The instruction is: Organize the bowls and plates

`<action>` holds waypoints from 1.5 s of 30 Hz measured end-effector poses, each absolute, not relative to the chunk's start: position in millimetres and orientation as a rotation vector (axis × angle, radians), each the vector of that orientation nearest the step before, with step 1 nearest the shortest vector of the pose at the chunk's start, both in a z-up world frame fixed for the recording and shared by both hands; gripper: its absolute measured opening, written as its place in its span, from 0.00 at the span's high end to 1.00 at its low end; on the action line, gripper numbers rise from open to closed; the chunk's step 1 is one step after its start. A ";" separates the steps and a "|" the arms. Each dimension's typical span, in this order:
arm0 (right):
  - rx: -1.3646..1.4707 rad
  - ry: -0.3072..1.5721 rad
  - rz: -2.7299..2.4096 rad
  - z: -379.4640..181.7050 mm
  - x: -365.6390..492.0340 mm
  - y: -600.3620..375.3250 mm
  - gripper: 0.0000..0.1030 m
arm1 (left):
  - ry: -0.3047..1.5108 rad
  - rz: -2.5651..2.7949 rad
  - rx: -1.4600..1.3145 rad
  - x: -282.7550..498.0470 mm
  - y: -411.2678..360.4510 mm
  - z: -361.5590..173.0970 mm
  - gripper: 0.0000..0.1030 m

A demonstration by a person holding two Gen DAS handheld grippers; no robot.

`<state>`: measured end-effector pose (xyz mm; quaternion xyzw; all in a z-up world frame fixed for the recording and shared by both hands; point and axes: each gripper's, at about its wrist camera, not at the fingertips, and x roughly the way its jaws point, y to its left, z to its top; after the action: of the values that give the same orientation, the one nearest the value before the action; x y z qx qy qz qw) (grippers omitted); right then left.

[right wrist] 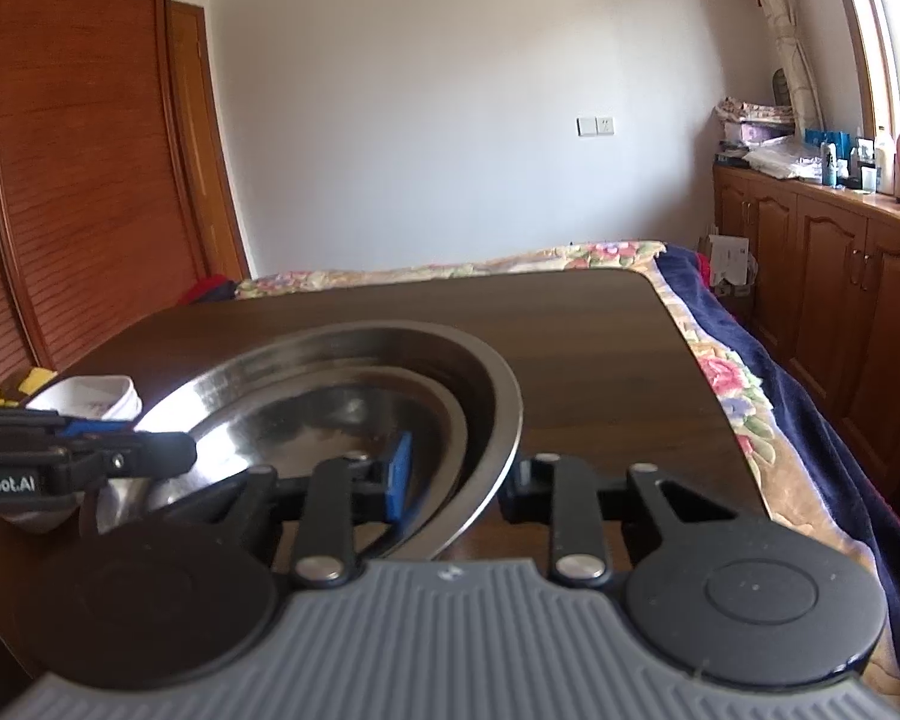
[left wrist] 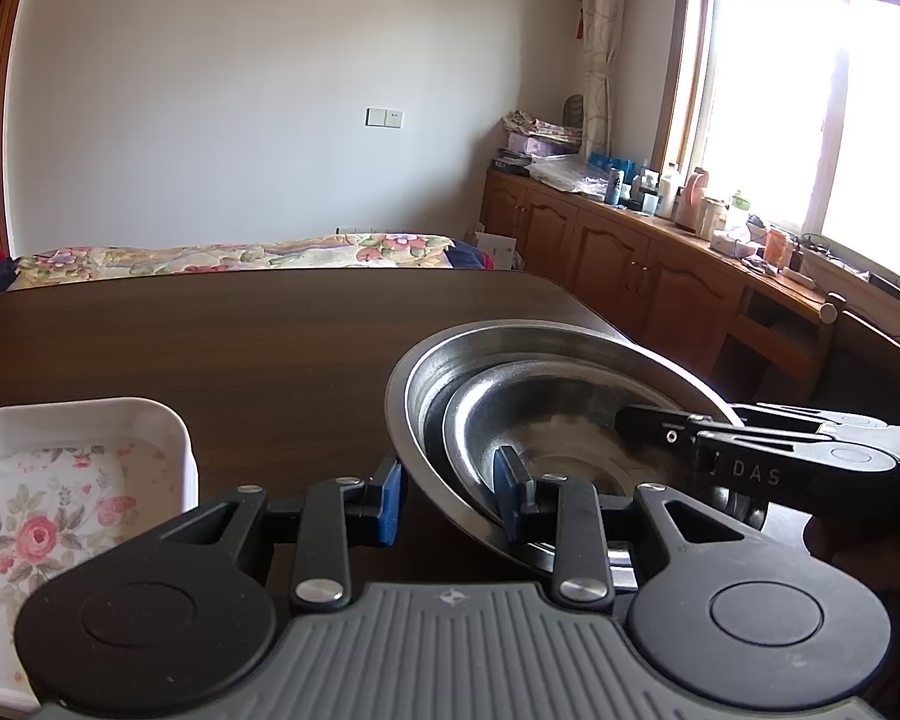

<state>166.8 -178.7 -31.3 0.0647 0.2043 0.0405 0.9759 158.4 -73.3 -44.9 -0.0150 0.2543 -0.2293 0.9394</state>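
Two nested steel bowls [left wrist: 546, 414] near the table's [left wrist: 210, 336] right edge, left gripper [left wrist: 453, 495] and right gripper [right wrist: 462, 474] spread astride their rim, flowered white dish [left wrist: 60, 480] clear only in left view

Big bowl [left wrist: 426, 384]: looks like stainless steel to me, brushed inside, with a shiny rim that catches the window glare.
Smaller bowl [left wrist: 546, 420] nested in it: same metal as far as I can see, glossy with dull smears on the bottom.
Table [left wrist: 210, 348]: dark wood grain, satin, smooth.
White dish [left wrist: 177, 438]: glossy, smooth, printed with pink flowers; I can't call it ceramic or plastic.
My left gripper [left wrist: 453, 495]: matt black plastic arms, bright metal rivets, blue rubbery pads [left wrist: 390, 501], ribbed grey base.
My right gripper [right wrist: 459, 474]: same finish.
Bedspread [right wrist: 732, 384]: soft floral cloth.
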 end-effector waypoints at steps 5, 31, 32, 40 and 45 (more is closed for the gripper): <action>0.116 0.369 0.085 -29.9 159.7 -176.4 0.72 | 0.523 -0.467 -0.029 156.9 -71.6 -46.0 0.42; 0.181 0.312 0.190 -1.6 162.9 -151.7 0.73 | 0.414 -0.403 -0.066 136.3 -23.2 -4.9 0.43; 0.179 0.311 0.197 -1.1 163.8 -148.5 0.73 | 0.411 -0.397 -0.071 135.5 -18.7 -3.8 0.43; 0.170 0.317 0.253 4.5 174.5 -122.6 0.73 | 0.395 -0.338 -0.079 132.1 11.1 6.0 0.43; 0.161 0.324 0.291 7.9 182.4 -101.4 0.73 | 0.388 -0.296 -0.086 130.6 35.7 9.2 0.43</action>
<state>182.4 -101.4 7.9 0.0796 0.1608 0.1443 0.9731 130.6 35.7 9.2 -0.0427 0.1922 -0.1467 0.9694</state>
